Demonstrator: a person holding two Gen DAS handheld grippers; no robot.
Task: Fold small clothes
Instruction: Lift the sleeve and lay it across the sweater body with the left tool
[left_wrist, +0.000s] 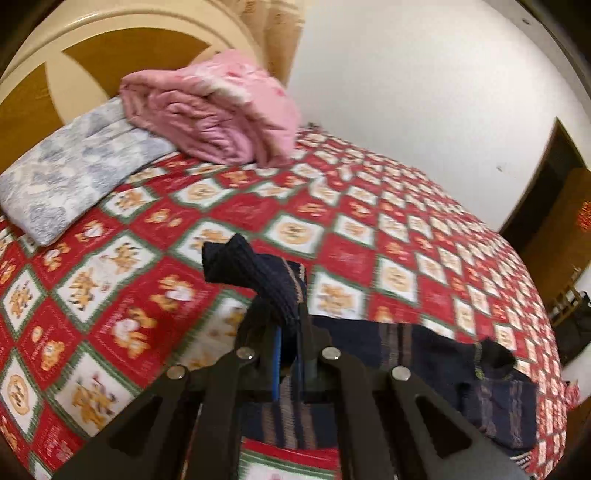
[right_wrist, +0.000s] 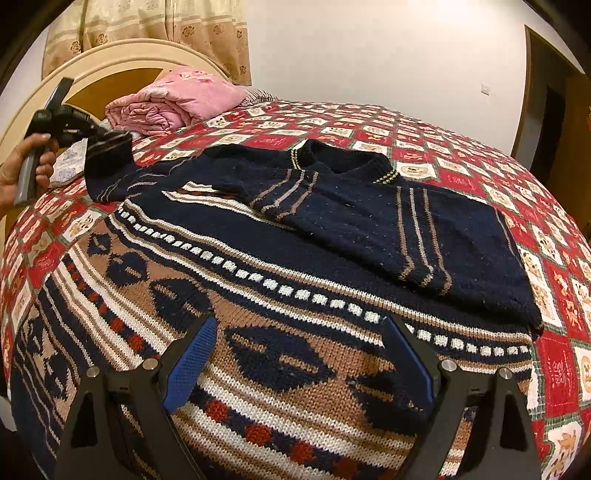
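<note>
Left gripper (left_wrist: 291, 325) pinches the navy patterned knit sweater's (right_wrist: 332, 236) sleeve; right gripper (right_wrist: 299, 354) spread above it on a red bear-print quilted bed (right_wrist: 461, 147), white wall (right_wrist: 369, 48) beyond.

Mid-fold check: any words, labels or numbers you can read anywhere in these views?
None legible.
Bedspread: small writing in the red squares, too blurred to read.
Door: red decoration, blurred, unreadable.
Sweater: no tag or label visible.
Left gripper and right gripper: no markings visible.

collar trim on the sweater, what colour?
Yellow-and-navy checked trim on the navy sweater collar; clearest in the right wrist view.
</note>
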